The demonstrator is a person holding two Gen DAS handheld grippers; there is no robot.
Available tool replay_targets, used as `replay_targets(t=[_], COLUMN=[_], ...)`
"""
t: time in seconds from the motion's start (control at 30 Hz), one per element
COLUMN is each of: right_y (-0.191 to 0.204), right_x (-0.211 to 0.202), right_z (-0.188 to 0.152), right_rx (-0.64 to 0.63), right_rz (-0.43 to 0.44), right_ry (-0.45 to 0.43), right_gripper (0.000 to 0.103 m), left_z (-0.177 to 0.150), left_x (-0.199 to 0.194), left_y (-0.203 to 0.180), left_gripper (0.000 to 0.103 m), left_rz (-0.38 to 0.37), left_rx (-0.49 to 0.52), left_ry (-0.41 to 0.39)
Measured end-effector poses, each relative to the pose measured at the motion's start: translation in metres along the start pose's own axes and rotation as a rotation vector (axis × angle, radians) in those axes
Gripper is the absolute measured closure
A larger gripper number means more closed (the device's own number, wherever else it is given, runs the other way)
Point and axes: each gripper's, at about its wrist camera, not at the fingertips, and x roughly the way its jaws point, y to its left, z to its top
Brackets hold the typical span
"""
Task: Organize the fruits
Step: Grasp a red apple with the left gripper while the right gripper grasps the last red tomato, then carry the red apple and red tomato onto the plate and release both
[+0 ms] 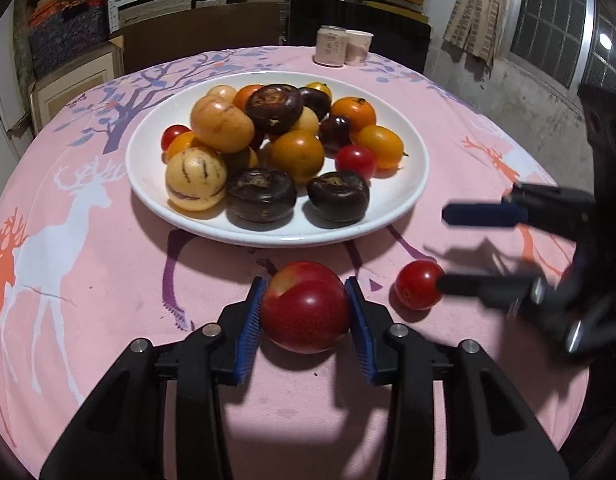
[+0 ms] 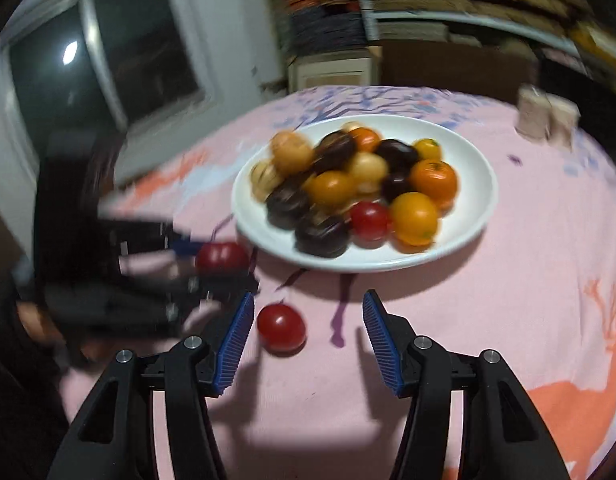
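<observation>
A white plate (image 1: 404, 196) heaped with orange, yellow, dark purple and red fruits sits mid-table; it also shows in the right wrist view (image 2: 476, 208). My left gripper (image 1: 305, 304) is shut on a large red plum (image 1: 305, 306) just in front of the plate, at the cloth. A small red tomato (image 1: 418, 285) lies on the cloth to its right. My right gripper (image 2: 308, 328) is open, with the tomato (image 2: 281, 327) between its blue pads, nearer the left one. In the left wrist view the right gripper (image 1: 444, 248) comes in from the right.
The round table has a pink deer-print cloth (image 1: 87, 280). Two pale cups (image 1: 342, 46) stand at the far edge behind the plate. Shelves and boxes fill the background; a window is off to one side.
</observation>
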Motion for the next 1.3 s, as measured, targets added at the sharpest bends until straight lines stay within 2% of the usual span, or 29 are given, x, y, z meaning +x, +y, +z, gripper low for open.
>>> replay_targets(t=[0.07,0.17,0.23,0.3,0.43,0.67,0.9,1.0,1.13,1.3], right_y=[0.011,0.012,0.014,0.016,0.014,0.002,-0.012,-0.025,-0.038,-0.05], right_x=[0.006,0.016,0.027,0.029,0.028,0.006,-0.015,-0.023,-0.033,-0.019], right_z=[-0.001,-0.003,-0.004,-0.002,-0.004,-0.002,0.004,0.014,0.043,0.081], right_rx=[-0.049,-0.05,-0.051,-0.059,-0.042,0.02,0.097,0.155,0.176,0.19], right_rz=[-0.005,-0.009,-0.019,-0.017,-0.006,0.039,-0.002,-0.02,-0.068,-0.108], right_ry=[0.03,0.07,0.114,0.107,0.095,-0.015,-0.132,-0.181,-0.233,-0.251], right_gripper=[0.047,0.052,0.063,0.074,0.075,0.075,0.075,0.075,0.075,0.075], left_z=[0.001,0.001,0.002,0.001,0.002,0.001,0.004,0.023,0.071,0.121], left_x=[-0.001,0.001,0.002,0.003,0.002,-0.014,-0.031,-0.039,-0.044,-0.022], left_y=[0.001,0.0,0.002,0.004,0.004,0.0,0.003,0.01,0.017,0.037], left_gripper=[0.064,0.064,0.064,0.064,0.064,0.064,0.064,0.064,0.064,0.064], left_rz=[0.0,-0.002,-0.008,-0.013,-0.018,-0.051,-0.072,-0.089,-0.05,-0.022], left_rx=[-0.003,0.001,-0.005,-0.014,-0.017,-0.003,-0.047,-0.068,-0.046,-0.078], left_ry=[-0.006,0.008,0.015,0.017,0.013,-0.057,-0.113,-0.13,-0.161,-0.158])
